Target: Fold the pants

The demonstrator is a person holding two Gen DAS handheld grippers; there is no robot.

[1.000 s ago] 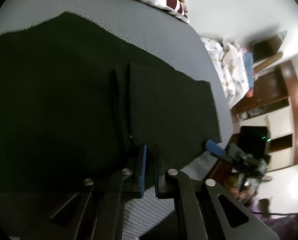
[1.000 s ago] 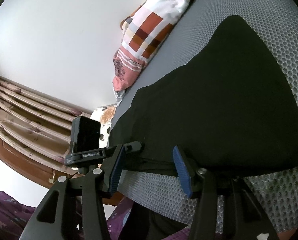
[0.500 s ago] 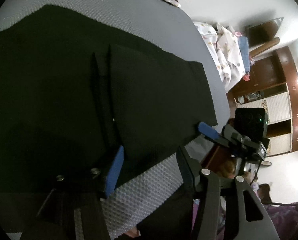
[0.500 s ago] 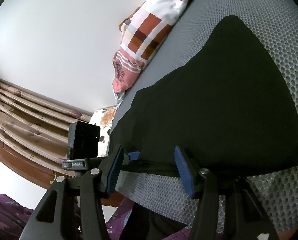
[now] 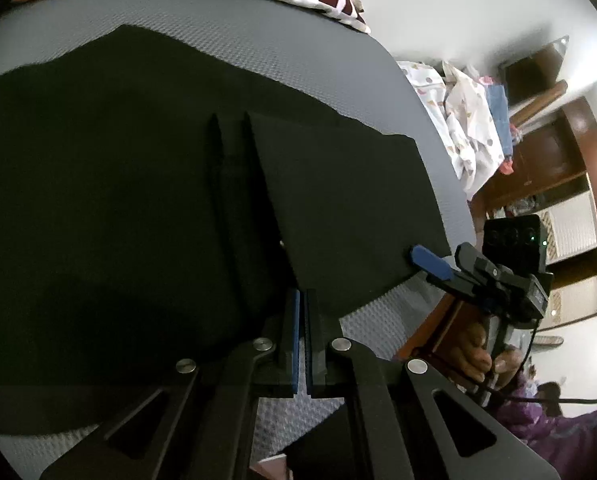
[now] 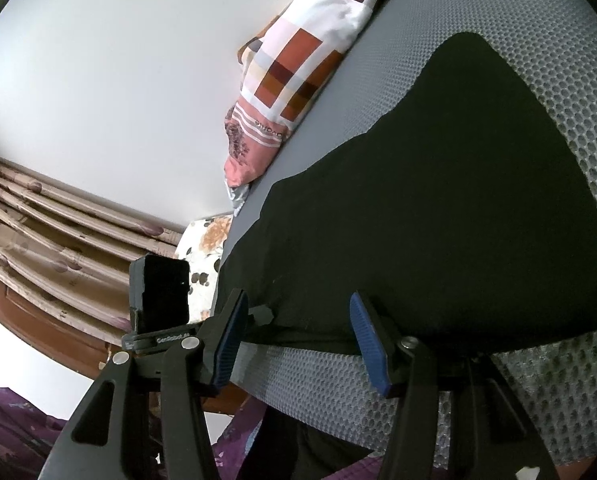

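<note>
Black pants [image 5: 138, 184] lie spread flat on a grey mesh bed cover [image 5: 282, 36], with a folded panel [image 5: 346, 208] on top at the right. My left gripper [image 5: 301, 300] is shut at the near edge of the pants; whether cloth is pinched between its blue pads is not clear. My right gripper [image 6: 298, 320] is open at the pants' near hem [image 6: 438, 220], fingers either side of the edge. The right gripper also shows in the left wrist view [image 5: 430, 260], at the folded panel's corner.
A patchwork pillow [image 6: 306, 68] lies at the head of the bed. Patterned bedding [image 5: 466, 120] is heaped beyond the bed's right side, near wooden cupboards [image 5: 570, 208]. Curtains [image 6: 38, 216] hang at the left in the right wrist view.
My left gripper opened half a second ago and has shut again at the pants' near edge. My right gripper stays open at the hem, barely moved.
</note>
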